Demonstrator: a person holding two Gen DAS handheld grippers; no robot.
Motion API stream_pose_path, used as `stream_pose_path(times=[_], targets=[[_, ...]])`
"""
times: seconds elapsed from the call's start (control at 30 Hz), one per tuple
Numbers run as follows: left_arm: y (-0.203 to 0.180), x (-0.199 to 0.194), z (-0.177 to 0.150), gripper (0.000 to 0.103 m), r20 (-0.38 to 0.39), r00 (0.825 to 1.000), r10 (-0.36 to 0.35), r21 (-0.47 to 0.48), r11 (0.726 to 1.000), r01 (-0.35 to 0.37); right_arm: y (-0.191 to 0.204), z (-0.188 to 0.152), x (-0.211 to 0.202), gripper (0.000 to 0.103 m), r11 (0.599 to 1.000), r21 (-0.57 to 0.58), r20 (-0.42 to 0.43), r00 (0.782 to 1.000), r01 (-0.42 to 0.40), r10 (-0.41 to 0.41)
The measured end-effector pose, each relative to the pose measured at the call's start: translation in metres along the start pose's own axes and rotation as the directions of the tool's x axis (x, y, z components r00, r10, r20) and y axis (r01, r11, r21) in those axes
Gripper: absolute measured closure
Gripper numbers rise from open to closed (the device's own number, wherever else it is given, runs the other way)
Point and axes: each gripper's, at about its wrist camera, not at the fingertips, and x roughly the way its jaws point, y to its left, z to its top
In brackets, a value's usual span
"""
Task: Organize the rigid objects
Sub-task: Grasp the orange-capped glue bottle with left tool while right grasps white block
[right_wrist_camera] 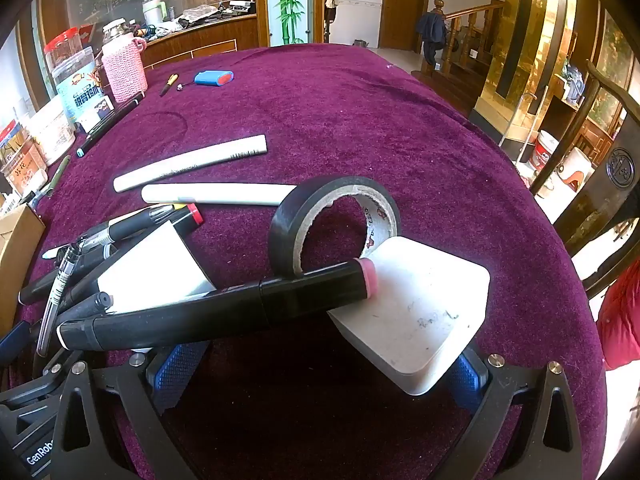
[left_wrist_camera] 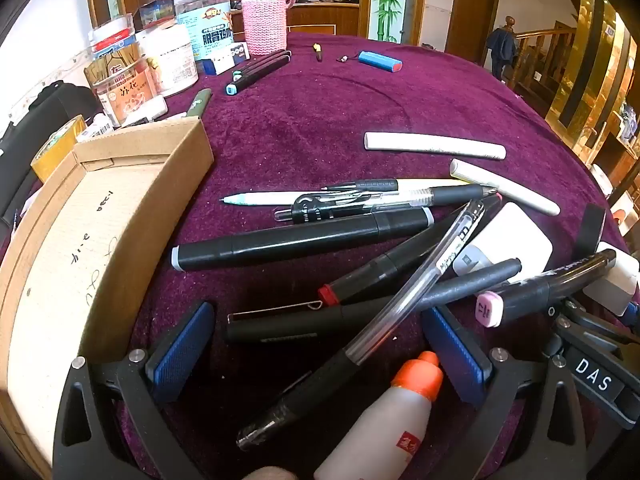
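A heap of pens and black markers (left_wrist_camera: pixel 300 242) lies on the purple cloth beside an open cardboard box (left_wrist_camera: pixel 120 208). My left gripper (left_wrist_camera: pixel 320 356) stands open over the near end of the heap. A black clip pen (left_wrist_camera: pixel 280 324), a clear pen (left_wrist_camera: pixel 404 308) and an orange-capped glue bottle (left_wrist_camera: pixel 384 420) lie between its fingers, unpressed. My right gripper (right_wrist_camera: pixel 320 372) is open too. A pink-ended black marker (right_wrist_camera: pixel 224 312) crosses in front of it, resting on a white block (right_wrist_camera: pixel 416 316). A black tape roll (right_wrist_camera: pixel 332 220) leans just beyond.
Two white markers (right_wrist_camera: pixel 188 164) lie farther out on the cloth. Jars (left_wrist_camera: pixel 200 20) and a pink knitted bottle (left_wrist_camera: pixel 264 20) crowd the far left. A blue cylinder (left_wrist_camera: pixel 380 61) lies at the back. The table edge and a dark chair (right_wrist_camera: pixel 600 184) are to the right.
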Motion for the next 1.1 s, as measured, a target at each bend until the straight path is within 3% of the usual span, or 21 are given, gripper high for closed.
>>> stream_pose_path(times=[0.9, 1.1], targets=[[0.0000, 0.0000, 0.0000, 0.000, 0.000, 1.000, -0.002, 0.000, 1.000, 0.002, 0.0000, 0.0000, -0.0001, 0.001, 1.000, 0.000, 0.000, 1.000, 0.000, 0.000], [-0.0014, -0.0077, -0.0051, 0.000, -0.039, 0.999, -0.017, 0.021, 1.000, 0.017, 0.0001, 0.0000, -0.0001, 0.001, 1.000, 0.000, 0.000, 1.000, 0.000, 0.000]])
